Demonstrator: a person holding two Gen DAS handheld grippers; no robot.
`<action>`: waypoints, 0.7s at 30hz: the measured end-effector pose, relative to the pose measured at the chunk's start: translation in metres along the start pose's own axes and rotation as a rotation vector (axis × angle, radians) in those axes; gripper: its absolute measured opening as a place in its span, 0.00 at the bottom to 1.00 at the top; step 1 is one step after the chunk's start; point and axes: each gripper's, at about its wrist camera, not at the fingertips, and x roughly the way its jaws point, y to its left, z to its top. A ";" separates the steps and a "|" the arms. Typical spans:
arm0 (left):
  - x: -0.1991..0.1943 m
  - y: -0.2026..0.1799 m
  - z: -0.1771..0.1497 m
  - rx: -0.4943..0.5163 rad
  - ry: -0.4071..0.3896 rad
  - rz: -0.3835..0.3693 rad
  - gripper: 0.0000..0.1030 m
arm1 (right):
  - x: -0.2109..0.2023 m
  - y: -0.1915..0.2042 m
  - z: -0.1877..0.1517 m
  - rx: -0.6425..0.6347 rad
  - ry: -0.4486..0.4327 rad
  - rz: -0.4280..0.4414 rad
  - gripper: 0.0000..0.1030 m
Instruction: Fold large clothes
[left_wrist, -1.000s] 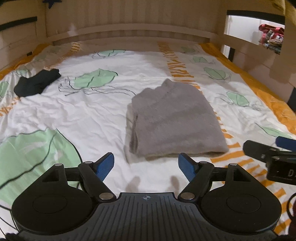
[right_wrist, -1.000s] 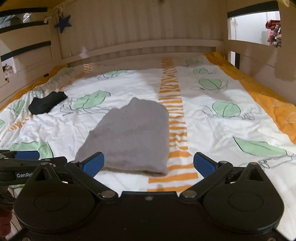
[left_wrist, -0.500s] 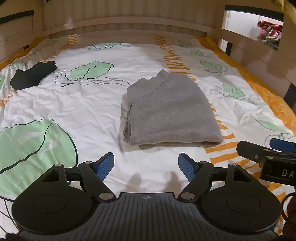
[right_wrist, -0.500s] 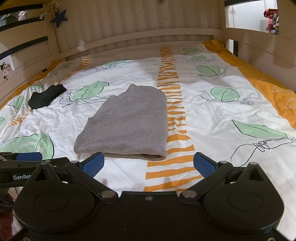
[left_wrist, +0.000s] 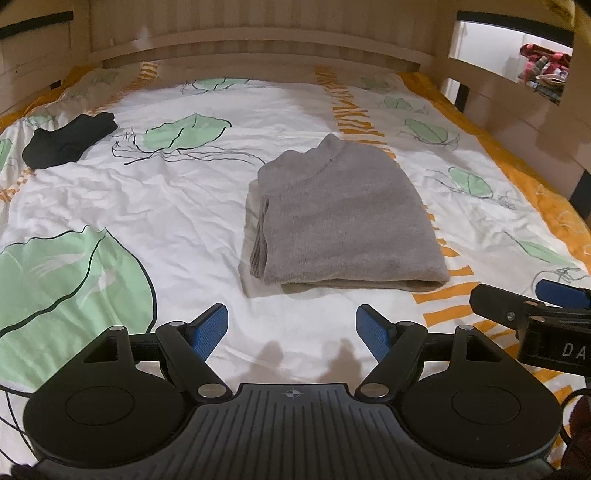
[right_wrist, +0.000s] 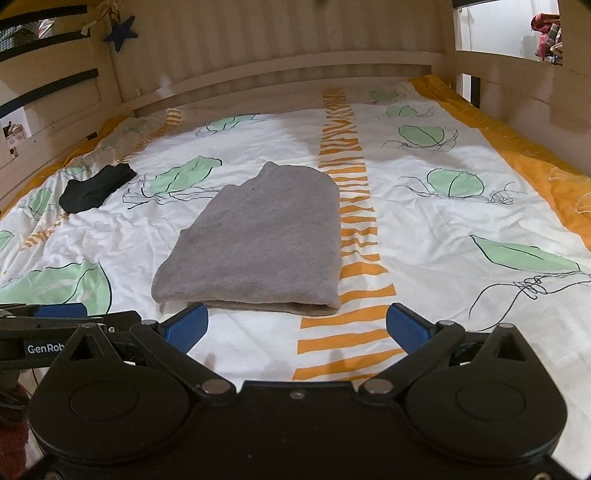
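Note:
A grey sweater (left_wrist: 343, 218) lies folded into a thick rectangle on the leaf-print bedsheet (left_wrist: 155, 206), its collar end pointing to the headboard. In the right wrist view the same grey sweater (right_wrist: 258, 236) sits just beyond the fingers. My left gripper (left_wrist: 291, 328) hovers open over the sheet, short of the sweater's near edge, with nothing between its blue pads. My right gripper (right_wrist: 297, 326) is open too, its left pad close to the sweater's near left corner without touching it. Each gripper shows at the edge of the other's view.
A small black garment (left_wrist: 66, 142) lies far left on the bed. Wooden bed rails and a slatted headboard (left_wrist: 258, 33) enclose the mattress. An opening in the right rail (left_wrist: 517, 62) shows clutter beyond. The bedsheet (right_wrist: 461, 236) spreads wide to the right of the sweater.
Both views shifted slightly: the sweater sat lower and nearer a second ago, then a bit farther off. The sweater itself has not moved, and both grippers stay open.

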 end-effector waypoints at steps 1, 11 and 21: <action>0.000 0.000 0.000 -0.001 0.001 0.000 0.73 | 0.001 0.000 0.000 -0.001 0.002 0.001 0.99; 0.003 0.000 0.000 -0.008 0.014 -0.001 0.73 | 0.004 0.002 0.001 0.001 0.014 0.008 0.99; 0.010 -0.001 -0.001 -0.006 0.036 -0.003 0.73 | 0.010 0.002 0.002 0.001 0.031 0.014 0.99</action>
